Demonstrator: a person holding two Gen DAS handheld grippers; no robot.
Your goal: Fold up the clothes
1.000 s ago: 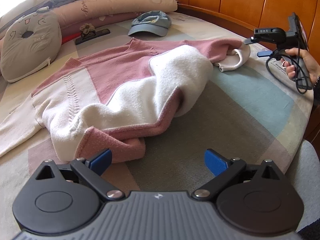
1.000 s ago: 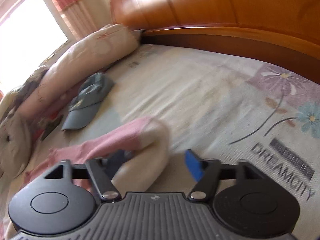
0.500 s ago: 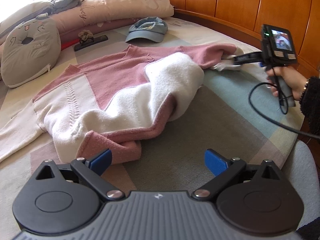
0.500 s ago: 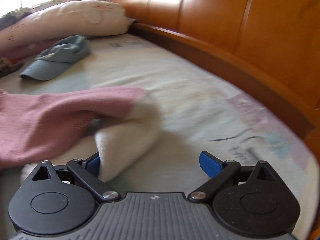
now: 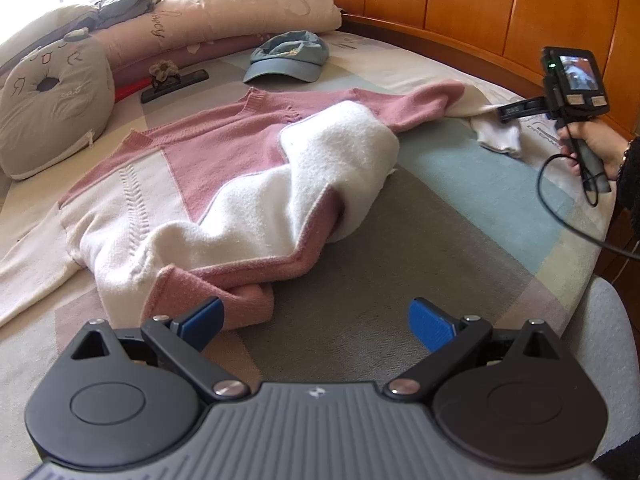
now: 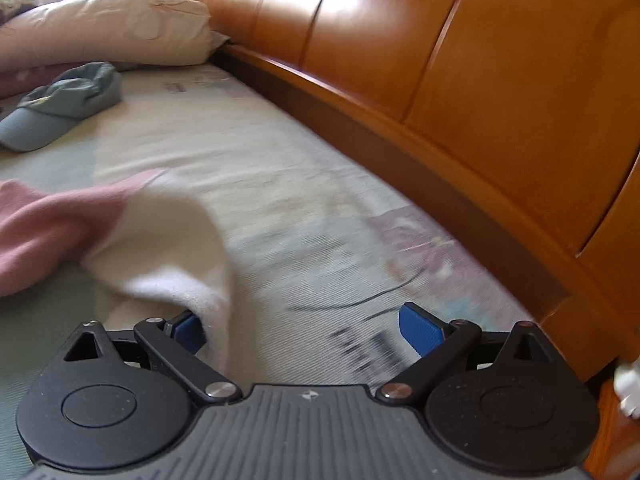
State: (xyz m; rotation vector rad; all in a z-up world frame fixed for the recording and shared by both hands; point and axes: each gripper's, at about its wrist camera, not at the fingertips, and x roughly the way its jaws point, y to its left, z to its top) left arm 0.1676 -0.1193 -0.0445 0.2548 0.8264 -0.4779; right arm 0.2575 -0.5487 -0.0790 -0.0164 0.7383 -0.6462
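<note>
A pink and white knit sweater (image 5: 224,184) lies spread on the bed, its lower half flipped up over the body. Its right sleeve (image 5: 432,104) stretches toward the headboard and ends in a white cuff (image 5: 500,136). My left gripper (image 5: 316,320) hovers open just in front of the pink hem, touching nothing. My right gripper (image 6: 300,328) is open at the cuff (image 6: 172,256); the white cloth lies against its left pad (image 6: 188,330), the right pad stands free. In the left wrist view a hand holds the right gripper (image 5: 516,110) over that cuff.
A blue cap (image 5: 288,58) lies beyond the collar; the cap (image 6: 60,100) also shows in the right wrist view. Pillows (image 5: 224,12), a grey cushion (image 5: 52,104) and a dark flat object (image 5: 174,84) sit at the far left. The wooden headboard (image 6: 460,80) borders the bed on the right.
The right gripper swung down and rolled level, its jaws widening, and the cuff now rests flat against its left pad. The left gripper stayed put.
</note>
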